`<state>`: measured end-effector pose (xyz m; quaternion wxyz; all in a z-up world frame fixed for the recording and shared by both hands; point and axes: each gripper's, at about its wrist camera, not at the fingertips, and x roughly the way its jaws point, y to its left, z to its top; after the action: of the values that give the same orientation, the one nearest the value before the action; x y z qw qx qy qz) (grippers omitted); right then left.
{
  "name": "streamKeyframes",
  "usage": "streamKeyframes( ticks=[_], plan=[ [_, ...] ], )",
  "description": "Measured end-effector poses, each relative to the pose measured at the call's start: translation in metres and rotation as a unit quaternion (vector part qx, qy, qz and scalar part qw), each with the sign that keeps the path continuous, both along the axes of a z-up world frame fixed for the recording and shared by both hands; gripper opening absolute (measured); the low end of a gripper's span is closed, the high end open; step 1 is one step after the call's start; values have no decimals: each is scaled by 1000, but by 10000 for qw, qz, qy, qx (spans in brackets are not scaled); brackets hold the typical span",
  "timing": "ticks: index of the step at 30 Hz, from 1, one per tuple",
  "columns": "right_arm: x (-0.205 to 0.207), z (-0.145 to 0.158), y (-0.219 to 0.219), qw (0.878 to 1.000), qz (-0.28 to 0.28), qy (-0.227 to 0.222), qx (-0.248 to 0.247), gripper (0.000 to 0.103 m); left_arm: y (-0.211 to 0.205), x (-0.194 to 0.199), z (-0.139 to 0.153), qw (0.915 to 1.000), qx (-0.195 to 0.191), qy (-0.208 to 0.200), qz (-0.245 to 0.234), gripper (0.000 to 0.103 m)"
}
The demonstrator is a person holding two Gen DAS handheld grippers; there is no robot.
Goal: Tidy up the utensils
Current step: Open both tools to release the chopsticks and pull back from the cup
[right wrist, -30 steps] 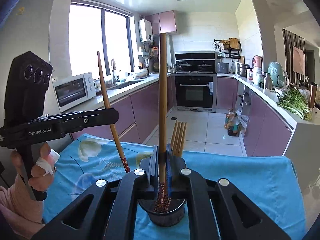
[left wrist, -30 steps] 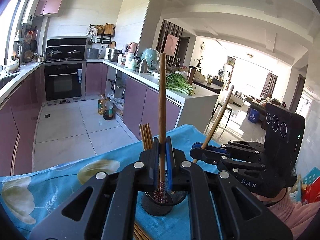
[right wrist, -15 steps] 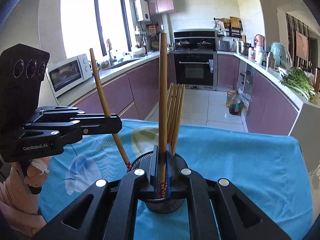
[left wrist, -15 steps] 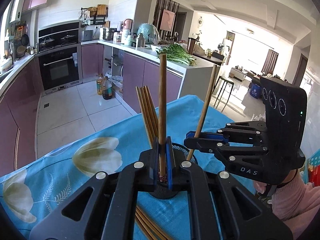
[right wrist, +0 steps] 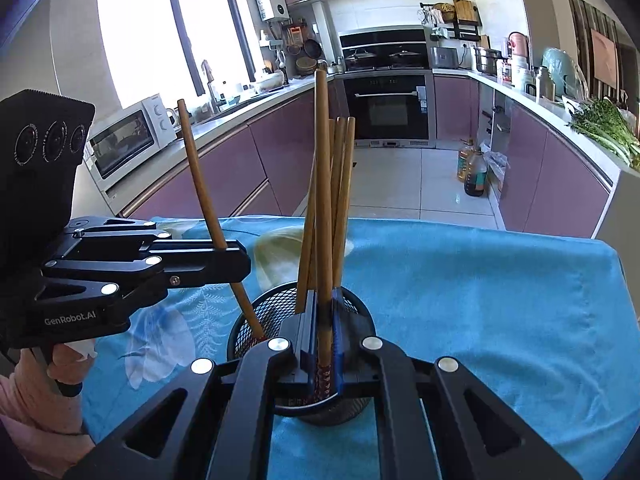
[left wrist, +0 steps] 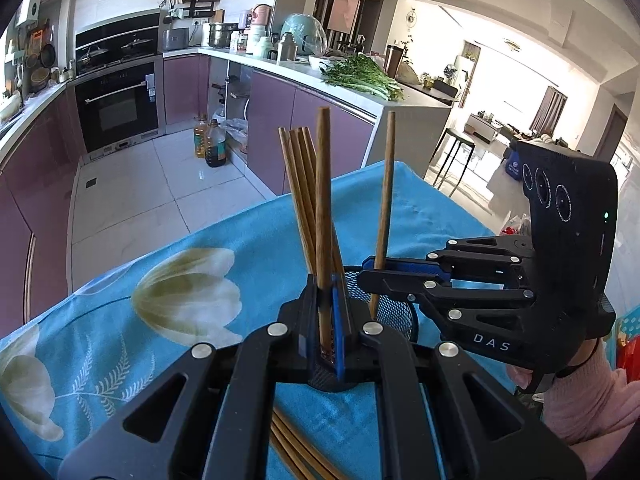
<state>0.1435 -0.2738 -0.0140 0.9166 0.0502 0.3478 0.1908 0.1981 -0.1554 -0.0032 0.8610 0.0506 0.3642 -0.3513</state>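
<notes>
Since a second earlier both grippers had dropped toward the black mesh holder (right wrist: 256,316) on the blue tablecloth (right wrist: 480,288). The left gripper (left wrist: 326,320) and right gripper (right wrist: 324,344) each had their jaws clamped on one upright chopstick (left wrist: 322,216), tips entering the holder. Several chopsticks (right wrist: 340,184) already stood inside; loose chopsticks (left wrist: 296,452) remained on the cloth, so work was left.

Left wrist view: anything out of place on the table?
Yes. Several loose chopsticks lie flat on the blue tablecloth, partly hidden under the left gripper, outside the mesh holder. Otherwise nothing odd: each gripper, including the right gripper, clamps one chopstick at the holder.
</notes>
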Motion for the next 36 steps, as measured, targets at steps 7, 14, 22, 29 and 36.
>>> streamKeyframes(
  ticks=[7, 14, 22, 29, 36],
  plan=[
    [9, -2, 1, 10000, -63, 48, 37, 7, -5, 11, -6, 9999, 47, 73, 129, 10],
    [7, 0, -1, 9998, -208, -20, 28, 11, 8, 5, -11, 9994, -54, -9, 335, 14],
    [-8, 6, -3, 9993, -270, -260, 39, 19, 41, -24, -2, 9969, -301, -392, 611, 25],
    [-51, 25, 17, 9968, 257, -753, 5, 27, 76, -56, -2, 9941, -284, -670, 798, 37],
    [-66, -1, 44, 9961, 799, -380, -68, 29, 88, -78, -33, 9954, 99, -457, 834, 41]
  ],
)
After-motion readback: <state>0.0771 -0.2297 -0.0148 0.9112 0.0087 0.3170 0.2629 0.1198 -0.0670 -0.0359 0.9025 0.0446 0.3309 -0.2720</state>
